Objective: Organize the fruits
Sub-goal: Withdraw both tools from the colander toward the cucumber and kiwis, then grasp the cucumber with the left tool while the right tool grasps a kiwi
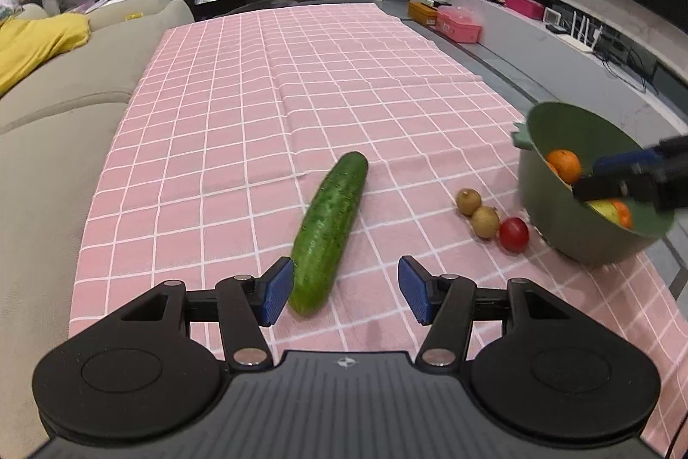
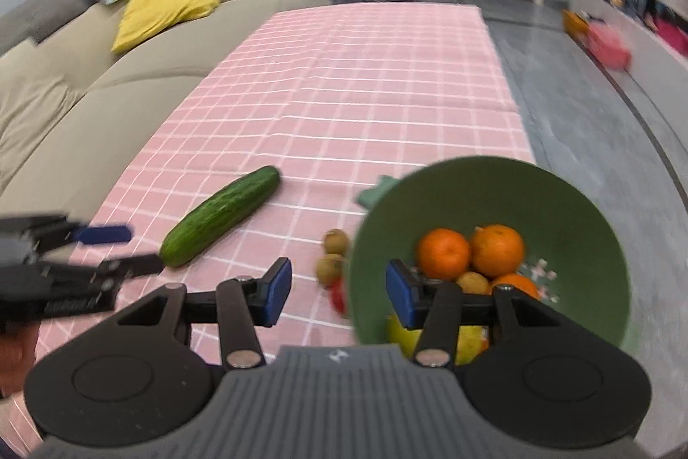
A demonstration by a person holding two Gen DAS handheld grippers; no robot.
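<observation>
A long green cucumber [image 1: 330, 233] lies on the pink checked tablecloth [image 1: 266, 106]; its near end sits just inside my open left gripper [image 1: 346, 293], close to the left pad. Two brown kiwis [image 1: 476, 210] and a red tomato [image 1: 514, 234] lie beside a green bowl [image 1: 554, 218]. The bowl [image 2: 572, 201] holds oranges [image 2: 471, 252] and a yellow-green fruit [image 2: 466, 345]. My right gripper [image 2: 339, 289] is open and straddles the bowl's near rim, one finger inside; the bowl looks tilted. The cucumber [image 2: 221, 216] and left gripper [image 2: 103, 248] show at left.
A beige sofa [image 1: 64, 106] with a yellow cushion [image 1: 34, 41] runs along the table's left side. A low cabinet [image 1: 580, 46] with boxes lines the right wall. The bowl stands near the table's right edge, with grey floor [image 2: 602, 123] beyond.
</observation>
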